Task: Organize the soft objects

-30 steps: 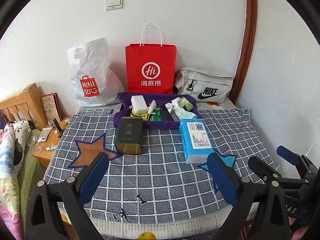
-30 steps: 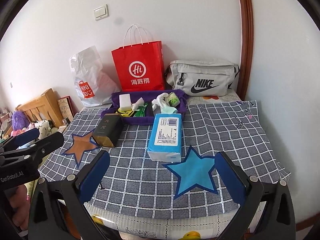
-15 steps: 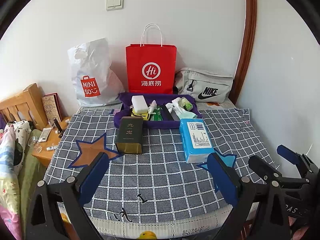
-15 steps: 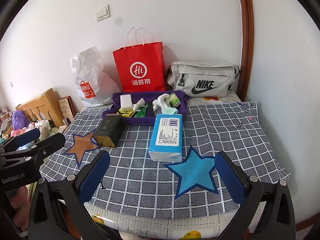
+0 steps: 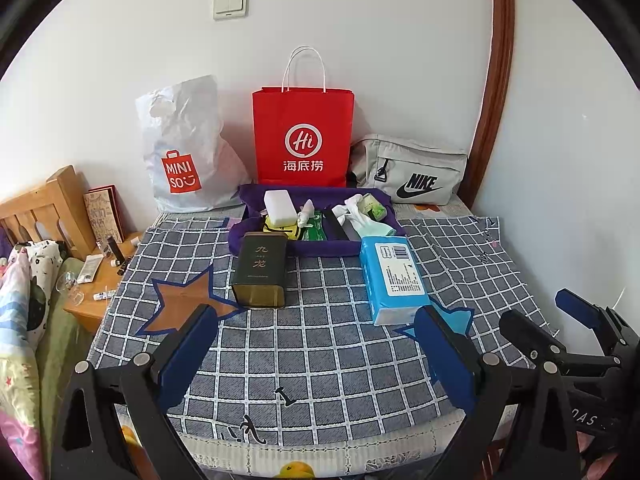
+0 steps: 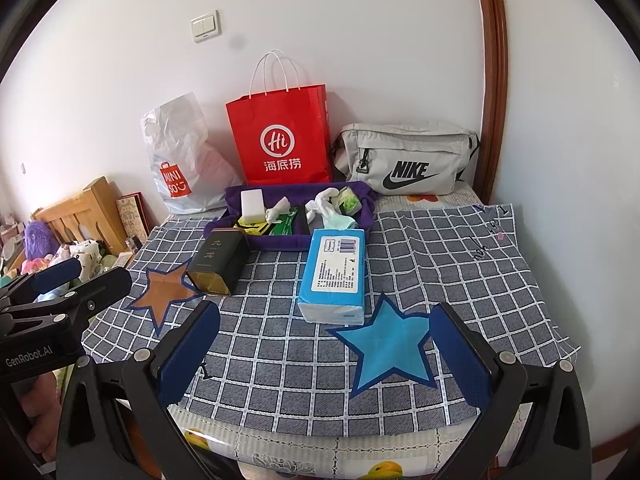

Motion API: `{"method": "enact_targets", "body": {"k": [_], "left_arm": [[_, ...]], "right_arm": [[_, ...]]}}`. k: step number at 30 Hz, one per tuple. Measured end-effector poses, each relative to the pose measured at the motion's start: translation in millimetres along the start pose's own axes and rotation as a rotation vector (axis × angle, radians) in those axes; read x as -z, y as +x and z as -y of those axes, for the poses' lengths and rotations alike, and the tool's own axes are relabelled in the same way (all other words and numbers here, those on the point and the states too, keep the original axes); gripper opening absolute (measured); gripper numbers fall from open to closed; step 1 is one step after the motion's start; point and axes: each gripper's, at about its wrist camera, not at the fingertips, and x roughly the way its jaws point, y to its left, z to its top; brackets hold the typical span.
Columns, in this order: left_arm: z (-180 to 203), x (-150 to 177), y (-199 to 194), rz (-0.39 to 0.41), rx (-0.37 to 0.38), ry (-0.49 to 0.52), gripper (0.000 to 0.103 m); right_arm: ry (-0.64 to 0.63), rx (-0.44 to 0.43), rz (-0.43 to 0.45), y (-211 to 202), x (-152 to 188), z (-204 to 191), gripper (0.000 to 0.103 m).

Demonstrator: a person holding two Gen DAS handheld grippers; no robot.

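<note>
I see a woven checked cloth (image 5: pixel 320 352), matt and coarse, over the desk. Tissue pack (image 6: pixel 335 276) is glossy plastic film. Dark tin (image 5: pixel 260 268) looks like satin metal. Purple tray (image 5: pixel 316 248) is soft fabric. Far side: red bag (image 5: pixel 303 136) smooth paper, white bag (image 5: pixel 184 148) crinkled plastic, grey pouch (image 6: pixel 404 160) matt nylon-like cloth. Left headboard (image 5: pixel 44 208) is varnished wood.

The left hand-held gripper (image 5: pixel 316 354) and right hand-held gripper (image 6: pixel 326 354) share one build: black angular frames, silver round screws near the finger bases, and blue textured pads (image 6: pixel 460 354). White "GenRobot.AI" lettering marks the left body.
</note>
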Motion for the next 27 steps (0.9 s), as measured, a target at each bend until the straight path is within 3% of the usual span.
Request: {"method": "enact_targets", "body": {"k": [27], "left_arm": [[-2.3,0.9,0.1,0.0,0.0,-0.002,0.099]], "right_arm": [[-0.003,0.001,0.001,-0.8,-0.2,-1.5,0.103]]}}
